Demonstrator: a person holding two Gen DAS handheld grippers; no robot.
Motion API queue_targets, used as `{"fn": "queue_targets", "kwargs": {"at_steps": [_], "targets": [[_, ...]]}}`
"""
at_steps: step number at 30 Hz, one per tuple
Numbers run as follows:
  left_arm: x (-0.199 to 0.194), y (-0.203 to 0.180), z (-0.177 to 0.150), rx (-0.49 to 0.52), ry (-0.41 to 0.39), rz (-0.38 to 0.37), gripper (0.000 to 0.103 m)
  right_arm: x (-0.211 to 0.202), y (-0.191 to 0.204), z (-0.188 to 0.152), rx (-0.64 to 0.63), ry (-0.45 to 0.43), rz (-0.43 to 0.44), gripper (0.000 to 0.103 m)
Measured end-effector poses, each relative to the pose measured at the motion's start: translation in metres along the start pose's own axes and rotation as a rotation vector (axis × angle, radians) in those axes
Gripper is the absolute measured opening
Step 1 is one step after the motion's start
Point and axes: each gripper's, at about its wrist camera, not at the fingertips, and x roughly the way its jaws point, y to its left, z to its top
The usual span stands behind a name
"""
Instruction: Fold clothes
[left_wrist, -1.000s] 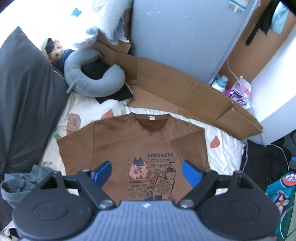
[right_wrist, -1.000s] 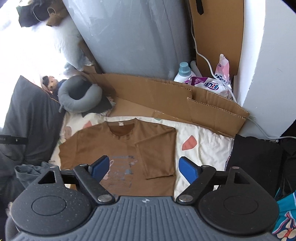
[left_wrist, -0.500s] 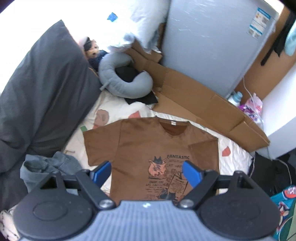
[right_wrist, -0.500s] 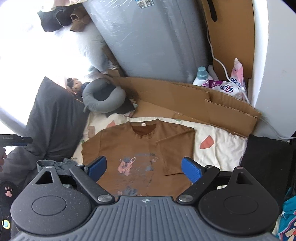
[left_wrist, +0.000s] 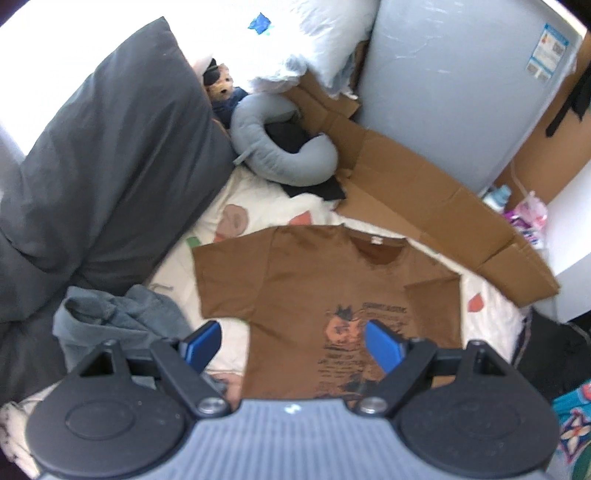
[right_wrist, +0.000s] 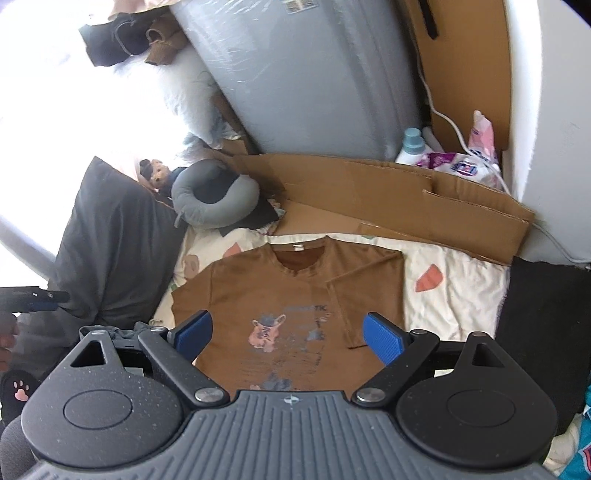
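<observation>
Both grippers (left_wrist: 293, 345) (right_wrist: 288, 332) gape above bedsheet (right_wrist: 454, 295), cardboard (right_wrist: 388, 184) behind.

we are viewing a patterned bed sheet (left_wrist: 236, 221), a dark pillow (left_wrist: 110, 155), flattened cardboard (right_wrist: 369, 192), and bright window light washing out the left.

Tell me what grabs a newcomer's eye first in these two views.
A brown T-shirt with a cartoon print lies flat on the patterned bedsheet, its right sleeve already folded inward. Beyond it, flattened cardboard leans at the bed's far edge, with a grey neck pillow at far left. Both the left gripper and right gripper hover open, empty.
</observation>
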Motion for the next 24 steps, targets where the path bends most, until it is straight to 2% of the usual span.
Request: {"fn": "queue_targets", "kwargs": {"at_steps": [5,10,22,24], "targets": [[0.008,0.003,-0.011,0.026,-0.004,-0.057,0.087,0.013,0.026,0.008,0.005,0.015,0.001,0.092],[0.02,0.005,-0.017,0.066,-0.009,-0.054,0.087,0.023,0.054,0.013,-0.027,0.025,-0.014,0.092],[0.061,0.04,-0.032,0.033,0.002,-0.054,0.087,0.059,0.089,0.014,-0.049,0.038,-0.045,0.092],[0.063,0.042,-0.037,0.04,-0.054,-0.027,0.087,0.069,0.091,0.012,-0.058,0.032,-0.045,0.092]]}}
